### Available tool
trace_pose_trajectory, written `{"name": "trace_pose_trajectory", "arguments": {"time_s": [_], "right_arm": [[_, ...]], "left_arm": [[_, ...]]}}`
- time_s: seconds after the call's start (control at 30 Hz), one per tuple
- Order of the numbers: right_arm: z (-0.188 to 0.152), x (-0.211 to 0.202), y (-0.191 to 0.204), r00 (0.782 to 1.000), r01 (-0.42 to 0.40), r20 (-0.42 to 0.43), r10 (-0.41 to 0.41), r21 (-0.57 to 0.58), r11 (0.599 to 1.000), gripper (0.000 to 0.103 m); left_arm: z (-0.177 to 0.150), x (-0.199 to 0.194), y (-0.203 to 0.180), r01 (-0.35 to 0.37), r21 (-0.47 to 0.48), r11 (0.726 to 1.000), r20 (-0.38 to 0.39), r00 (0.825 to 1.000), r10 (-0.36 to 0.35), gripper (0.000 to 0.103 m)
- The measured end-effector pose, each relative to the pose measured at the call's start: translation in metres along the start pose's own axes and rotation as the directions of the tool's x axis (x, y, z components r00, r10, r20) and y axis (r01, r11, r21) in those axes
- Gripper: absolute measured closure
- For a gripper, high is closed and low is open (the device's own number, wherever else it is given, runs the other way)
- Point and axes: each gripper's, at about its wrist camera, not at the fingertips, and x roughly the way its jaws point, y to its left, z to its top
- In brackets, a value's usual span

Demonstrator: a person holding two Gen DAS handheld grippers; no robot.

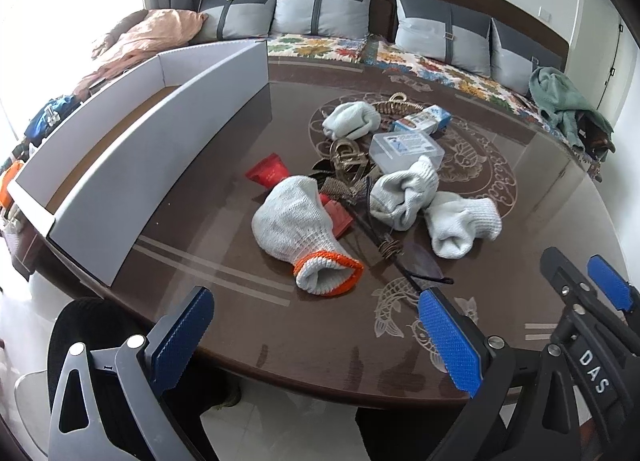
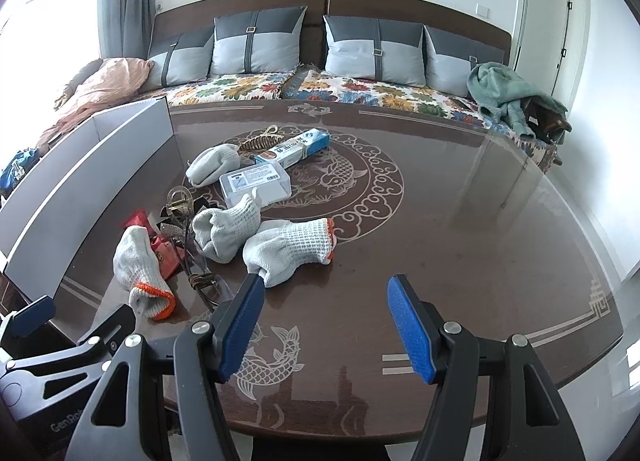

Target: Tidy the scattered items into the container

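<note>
Dark brown table (image 2: 460, 245) with pale fish and scroll inlay under a glossy top. Bench with grey cushions and a floral cover runs along its far side.

Container (image 1: 168, 165): a long white open-topped box, standing along the table's left edge. Its floor, as far as it shows, looks bare.

Scattered items sit in one loose heap around the table's middle, right of the box and apart from it. Nearest the front edge: a knit work glove with orange cuff (image 1: 304, 229), lying partly over a red packet (image 1: 269, 173). Beside it a tangle of dark belt straps with a gold buckle (image 1: 348, 159). Further right, a bunched white glove (image 1: 404, 193) and another glove (image 2: 288, 249) just beside it, touching. Behind these a clear plastic case (image 2: 256, 183), a blue-and-white carton (image 2: 294, 147), one more balled glove (image 2: 212, 167) and a woven brown piece (image 2: 260, 143) at the back.

Left gripper (image 1: 316, 337): held low over the near table edge, blue pads wide apart, nothing between them. Right gripper (image 2: 324, 325): alongside it to the right, also spread wide and empty, its left pad close to the nearest glove but whether it touches I cannot tell.
</note>
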Motion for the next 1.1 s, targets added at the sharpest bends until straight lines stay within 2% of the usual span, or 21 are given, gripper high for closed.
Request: {"name": "trace_pose_trajectory", "arguments": {"time_s": [0.1,0.23,0.4,0.53,0.63,0.73,0.93,1.1], "right_arm": [[-0.002,0.004,0.001,1.0,-0.01,-0.007,0.01,0.0,1.0,0.038],[-0.006,0.008,-0.001,1.0,-0.028,-0.011,0.028,0.015,1.0,0.038],[-0.007,0.012,-0.006,1.0,-0.013,-0.023,0.014,0.026,1.0,0.038],[-0.005,0.007,-0.007,1.0,-0.011,-0.005,0.011,0.029,1.0,0.038],[-0.003,0.002,-0.007,1.0,-0.015,0.011,0.015,0.025,1.0,0.038],[0.0,-0.004,-0.006,1.0,-0.015,0.024,0.014,0.02,1.0,0.038],[0.003,-0.014,-0.009,0.999,-0.009,0.045,0.007,0.034,0.999,0.038],[0.007,-0.025,-0.013,0.997,-0.007,0.072,0.004,0.046,0.999,0.038]], "left_arm": [[-0.003,0.006,-0.002,-0.009,0.012,1.0,-0.002,1.0,0.009,0.0],[-0.003,0.001,-0.001,-0.02,0.021,1.0,0.033,0.999,0.02,0.0],[0.007,-0.022,0.002,0.002,-0.014,1.0,0.097,0.995,-0.001,0.0],[0.013,-0.044,-0.001,0.013,-0.016,1.0,0.172,0.985,-0.01,0.0],[0.016,-0.052,-0.006,0.006,0.003,1.0,0.179,0.984,-0.007,0.0],[0.023,-0.063,-0.006,0.038,0.001,0.999,0.183,0.982,-0.038,0.0],[0.043,-0.095,-0.008,0.094,-0.003,0.996,0.236,0.968,-0.091,0.0],[0.058,-0.104,-0.009,0.175,-0.021,0.984,0.202,0.965,-0.168,0.0]]}}
